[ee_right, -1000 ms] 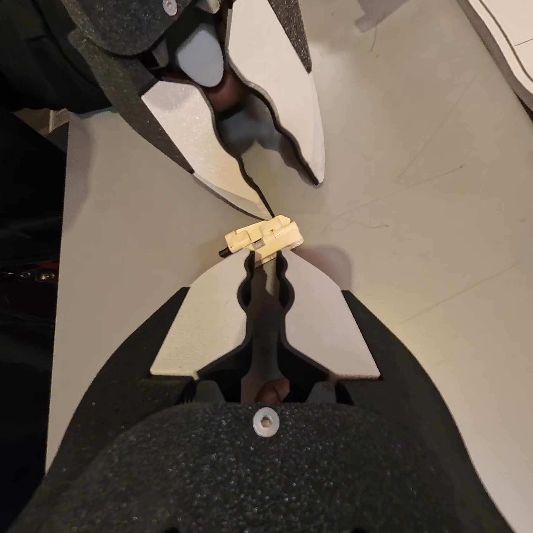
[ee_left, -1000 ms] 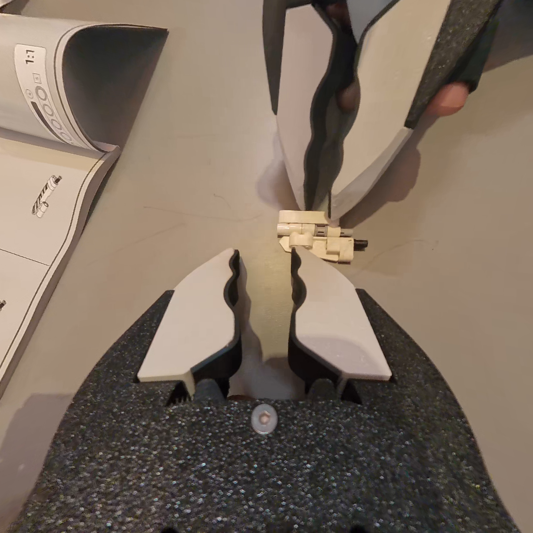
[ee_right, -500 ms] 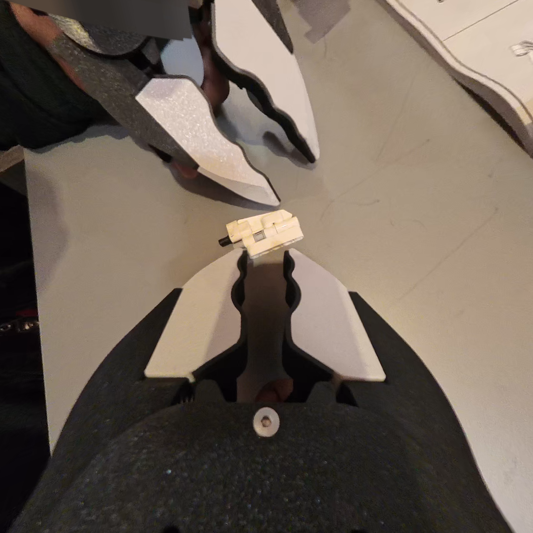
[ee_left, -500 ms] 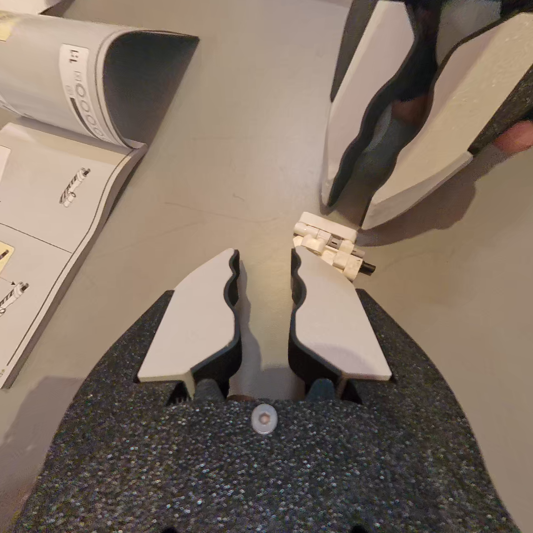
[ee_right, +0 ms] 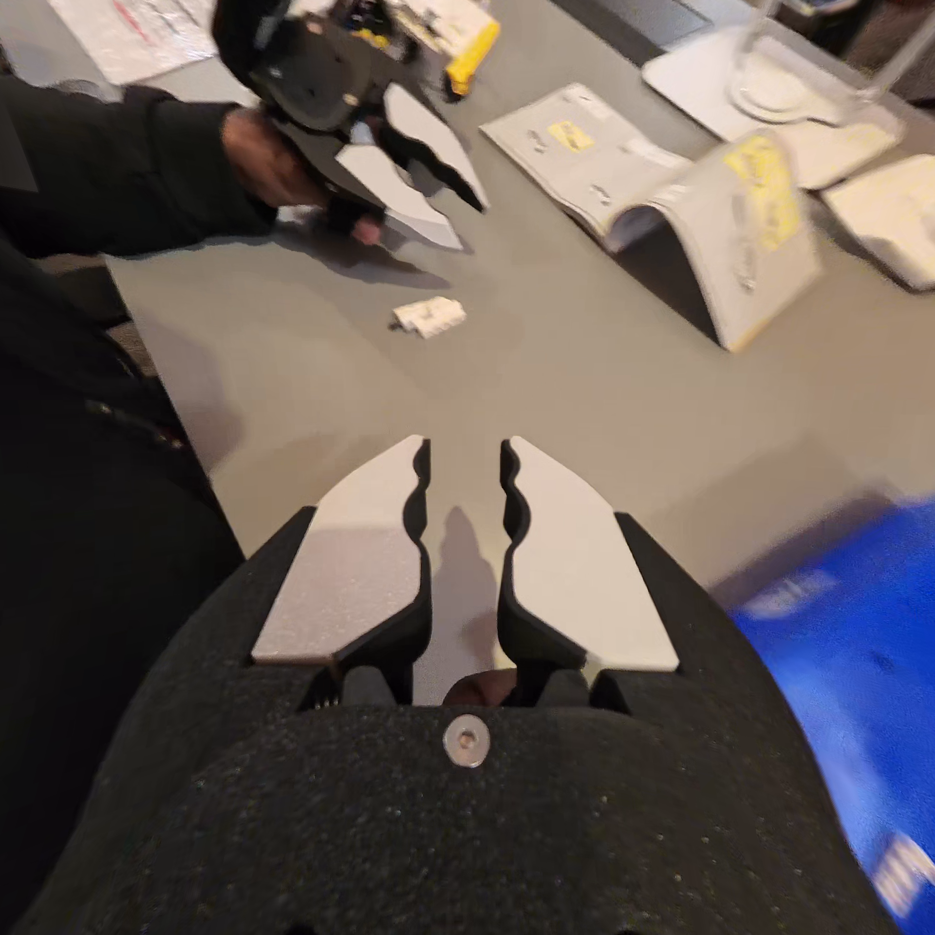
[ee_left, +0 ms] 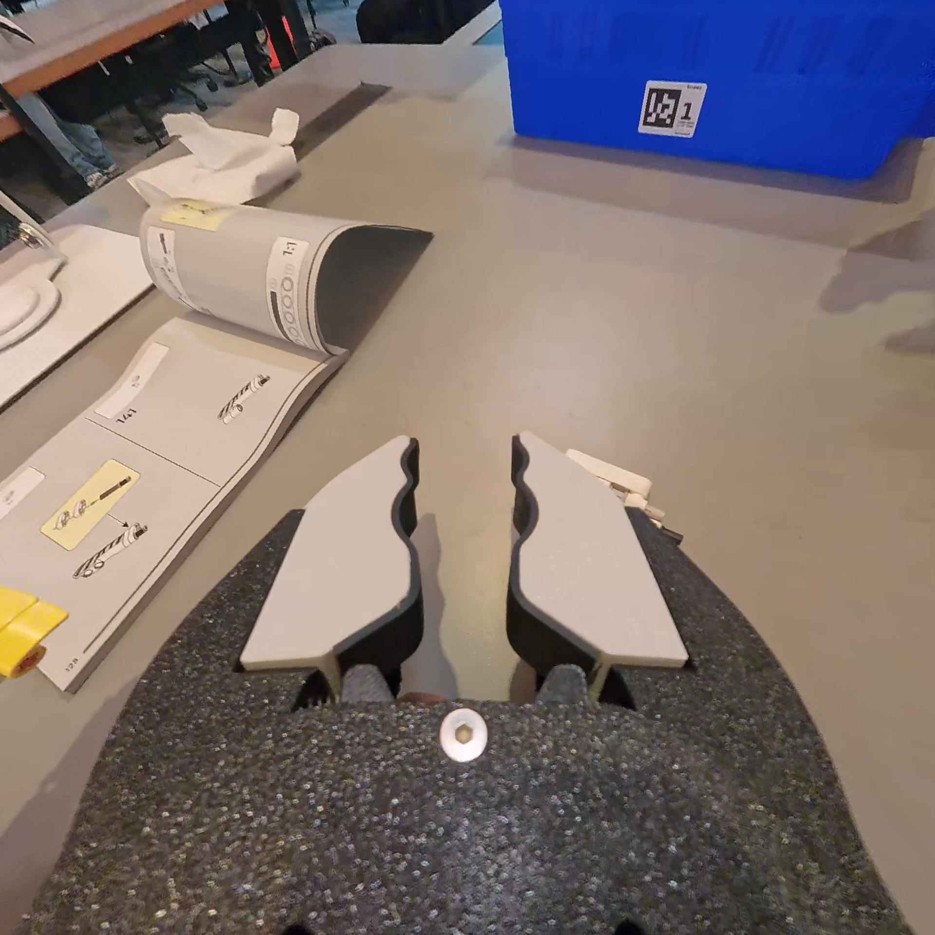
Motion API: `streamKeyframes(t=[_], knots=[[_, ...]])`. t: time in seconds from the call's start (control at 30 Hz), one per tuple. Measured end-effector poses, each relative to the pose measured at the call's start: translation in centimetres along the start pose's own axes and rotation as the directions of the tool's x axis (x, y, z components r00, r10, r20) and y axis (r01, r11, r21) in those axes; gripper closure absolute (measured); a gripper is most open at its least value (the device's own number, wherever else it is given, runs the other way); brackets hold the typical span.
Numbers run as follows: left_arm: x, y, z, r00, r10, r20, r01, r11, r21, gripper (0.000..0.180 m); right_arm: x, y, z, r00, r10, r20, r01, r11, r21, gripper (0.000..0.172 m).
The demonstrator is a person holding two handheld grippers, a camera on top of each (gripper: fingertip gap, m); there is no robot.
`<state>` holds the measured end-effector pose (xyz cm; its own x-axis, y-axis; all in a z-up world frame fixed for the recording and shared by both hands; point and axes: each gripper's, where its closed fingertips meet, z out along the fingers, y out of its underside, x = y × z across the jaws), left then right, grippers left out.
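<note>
- Both grippers have pulled back from the small white brick assembly [ee_right: 429, 317], fingers parted and empty.
- Left gripper [ee_left: 464, 445] hovers with the assembly at its three o'clock; a sideways drift could knock it.
- Right gripper [ee_right: 464, 448] sits well clear.

We see a grey worktop [ee_left: 582, 313] with fine scratches, lit softly from above so that shadows fall pale on it. Beyond its far left corner stands a wood-topped desk [ee_left: 96, 40] on dark legs, with dark chairs [ee_left: 202, 76] under it. Past the worktop's left edge in the right wrist view, all is dark.
</note>
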<state>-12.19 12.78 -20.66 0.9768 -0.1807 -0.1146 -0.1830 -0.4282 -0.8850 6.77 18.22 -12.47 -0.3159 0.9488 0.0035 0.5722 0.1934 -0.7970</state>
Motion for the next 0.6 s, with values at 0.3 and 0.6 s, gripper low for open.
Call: streamKeyframes(t=[0.3, 0.6], knots=[[0.1, 0.1, 0.3, 1.0, 0.003, -0.009, -0.003, 1.0, -0.012, 0.145, 13.0, 11.9, -9.4, 0.939, 0.045, -0.342, -0.167, 0.927, -0.336, 0.145], [-0.6, 0.8, 1.3, 1.0, -0.017, 0.022, 0.019, 0.996, -0.091, 0.146, 13.6, 18.0, -7.3, 0.992, -0.123, -0.011, 0.084, 0.741, -0.666, 0.151]])
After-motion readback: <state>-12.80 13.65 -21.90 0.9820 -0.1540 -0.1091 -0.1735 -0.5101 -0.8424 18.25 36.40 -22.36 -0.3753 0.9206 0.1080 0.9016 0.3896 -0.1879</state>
